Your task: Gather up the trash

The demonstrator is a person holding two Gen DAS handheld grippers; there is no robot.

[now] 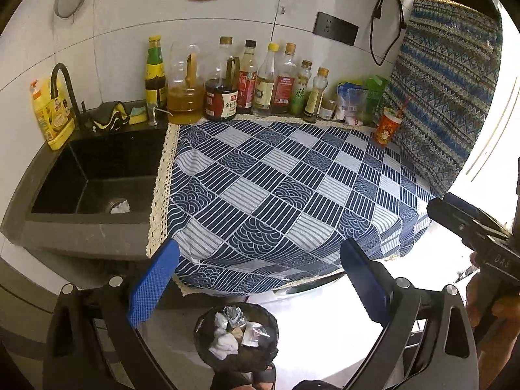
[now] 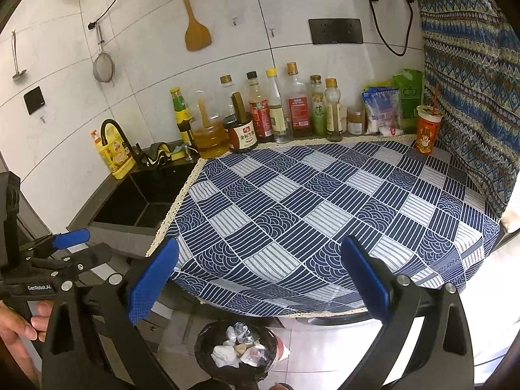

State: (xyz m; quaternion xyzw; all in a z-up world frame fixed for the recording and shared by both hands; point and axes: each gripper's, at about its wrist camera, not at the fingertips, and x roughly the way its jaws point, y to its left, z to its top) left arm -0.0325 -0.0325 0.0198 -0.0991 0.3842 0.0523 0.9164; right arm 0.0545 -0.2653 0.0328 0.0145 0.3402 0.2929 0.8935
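Black-lined bin [image 1: 236, 338] holding crumpled trash [image 1: 224, 341], paper [image 1: 120, 207] in sink [image 1: 94, 175]

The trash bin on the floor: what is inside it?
The bin holds crumpled white paper and shiny wrappers on top. Whatever lies beneath them is covered.
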